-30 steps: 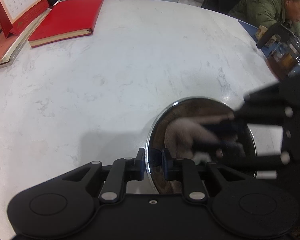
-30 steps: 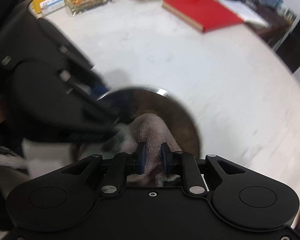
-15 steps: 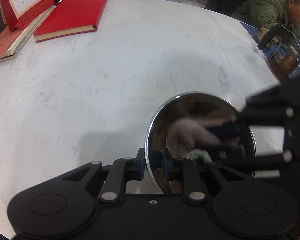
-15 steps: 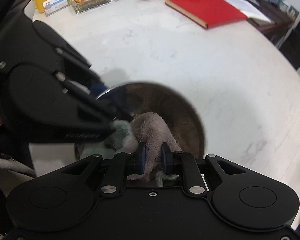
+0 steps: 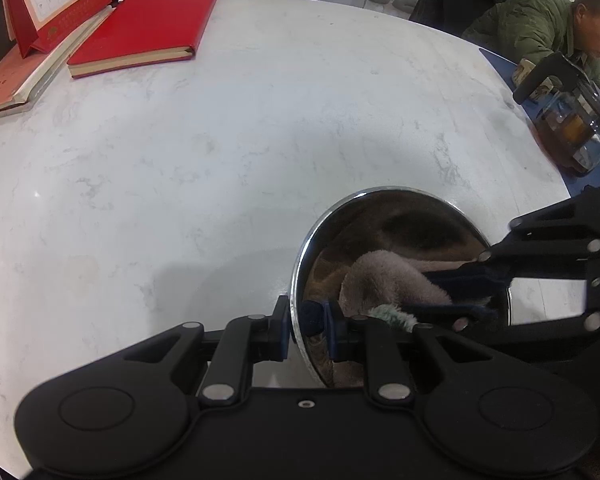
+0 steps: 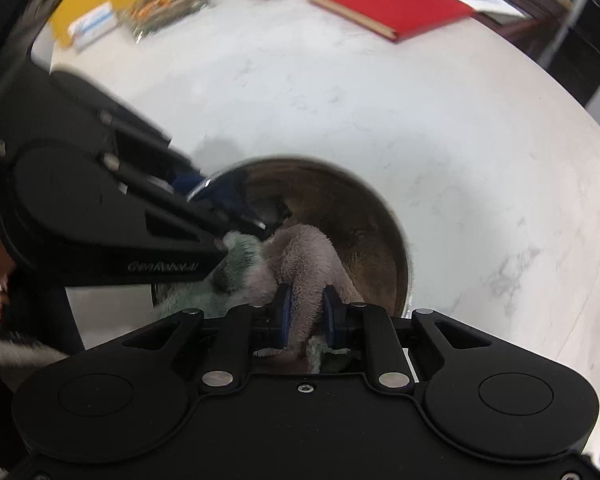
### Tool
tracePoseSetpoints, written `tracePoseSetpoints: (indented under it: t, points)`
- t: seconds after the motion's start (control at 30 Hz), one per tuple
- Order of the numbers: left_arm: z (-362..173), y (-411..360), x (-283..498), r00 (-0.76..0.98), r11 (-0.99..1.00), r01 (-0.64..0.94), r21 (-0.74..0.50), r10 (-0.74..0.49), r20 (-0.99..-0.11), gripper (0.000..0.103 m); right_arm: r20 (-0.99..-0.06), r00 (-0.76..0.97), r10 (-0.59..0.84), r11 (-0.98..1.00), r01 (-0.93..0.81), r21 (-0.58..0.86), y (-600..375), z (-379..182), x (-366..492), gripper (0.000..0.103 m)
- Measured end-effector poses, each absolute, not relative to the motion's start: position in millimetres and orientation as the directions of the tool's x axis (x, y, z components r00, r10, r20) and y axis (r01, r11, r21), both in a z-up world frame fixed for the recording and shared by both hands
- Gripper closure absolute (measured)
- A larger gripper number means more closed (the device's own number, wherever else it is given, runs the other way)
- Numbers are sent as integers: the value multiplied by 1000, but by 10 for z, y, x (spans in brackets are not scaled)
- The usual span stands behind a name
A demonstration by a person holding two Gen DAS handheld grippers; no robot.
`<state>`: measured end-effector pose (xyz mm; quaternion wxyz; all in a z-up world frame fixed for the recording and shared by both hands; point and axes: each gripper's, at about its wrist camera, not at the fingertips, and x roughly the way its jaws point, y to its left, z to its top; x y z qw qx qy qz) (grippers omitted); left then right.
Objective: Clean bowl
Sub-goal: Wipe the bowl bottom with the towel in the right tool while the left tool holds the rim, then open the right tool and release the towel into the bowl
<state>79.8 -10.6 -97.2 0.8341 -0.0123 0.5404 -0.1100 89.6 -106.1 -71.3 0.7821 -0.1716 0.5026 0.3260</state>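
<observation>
Left wrist: left gripper (image 5: 308,326) pinches bowl (image 5: 384,196) rim at lower center to steady it | right gripper (image 6: 307,312), jaws just eased slightly, clamps cloth (image 6: 300,256) inside for wiping

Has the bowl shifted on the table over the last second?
No. In the left wrist view the bowl keeps its place against the red book.

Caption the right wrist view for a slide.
Right tongs grip a plush cloth inside the steel bowl, left tongs clamping its rim.
</observation>
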Motion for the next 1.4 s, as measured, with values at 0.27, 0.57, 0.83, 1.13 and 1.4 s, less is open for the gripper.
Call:
tracePoseSetpoints:
  t: [0.27,0.57,0.83,1.13,1.4]
  points:
    - [-976,-67,811,388,974,163,-156,-209,-898,85,-775,419,472,841,-478,254,-1488,-405,840,64]
    - [-994,-8,833,379,970,131,-202,-238,-894,86,-745,502,440,890,-130,438,-2049,-566,879,55]
    - [-1011,28,829,379,968,103,-230,-252,-890,86,-749,436,500,776,159,610,-2391,-1030,709,55]
    - [-1019,108,780,381,963,58,-264,-266,-886,86,-728,441,524,710,246,660,-2434,-1056,425,55]
    - [-1028,132,691,384,957,51,-284,-282,-879,87,-726,394,563,683,272,678,-2286,-1179,330,58]
